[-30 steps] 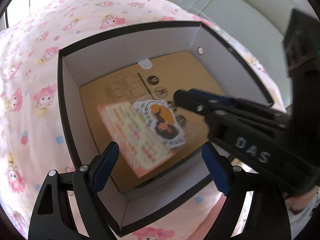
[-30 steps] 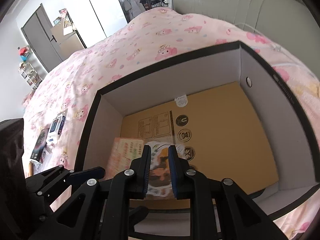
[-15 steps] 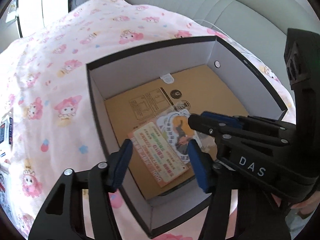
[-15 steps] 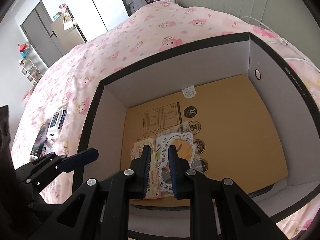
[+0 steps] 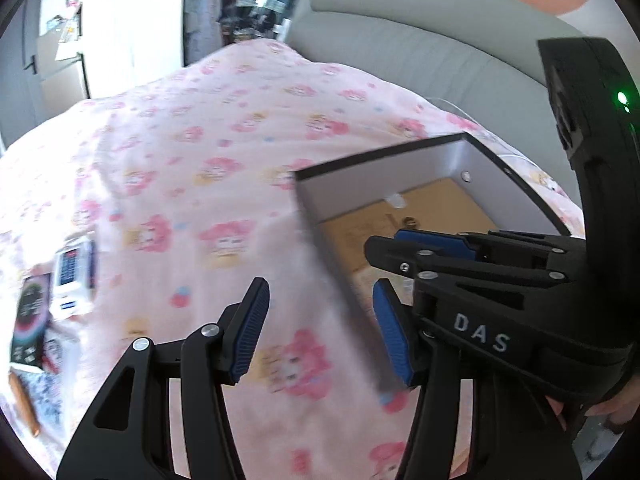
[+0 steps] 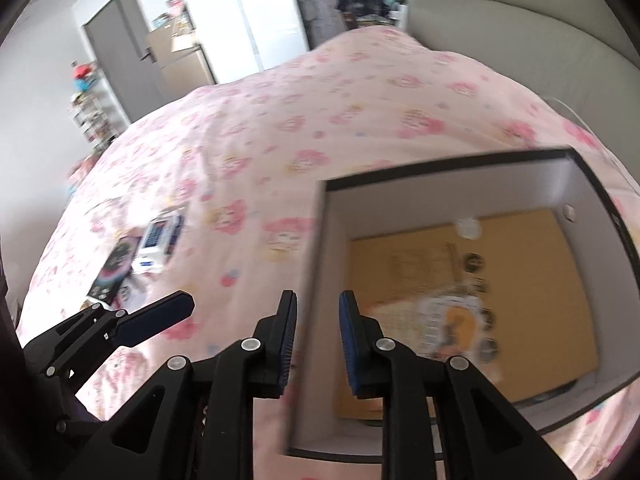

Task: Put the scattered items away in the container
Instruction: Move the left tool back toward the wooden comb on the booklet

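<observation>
Pink cartoon-print bedding (image 6: pixel 280 152) covers the bed, and on it sits the container, a black-edged cardboard box (image 6: pixel 448 184) with pale walls and a brown floor. In the right wrist view the box fills the 3 o'clock side; inside it, flat on the floor, lie a die-cut sticker sheet (image 6: pixel 452 320) and a pinkish card (image 6: pixel 394 312) just beside it, both blurred. The right claw (image 6: pixel 318 340) hovers over the box's near-left wall, its blue pads set a narrow gap apart and holding nothing. The left claw (image 5: pixel 320 328) shows in its own view above the bedding at the box's left edge, its pads spread wide and empty. Scattered items lie on the bed well apart from the box, toward 9 o'clock: a white and blue packet (image 6: pixel 158 240) touching a dark card (image 6: pixel 114 264). The packet (image 5: pixel 74 276) and dark card (image 5: pixel 30 316) also appear at the left wrist view's 9 o'clock edge. A grey headboard (image 5: pixel 420 52) runs along 1 o'clock.
</observation>
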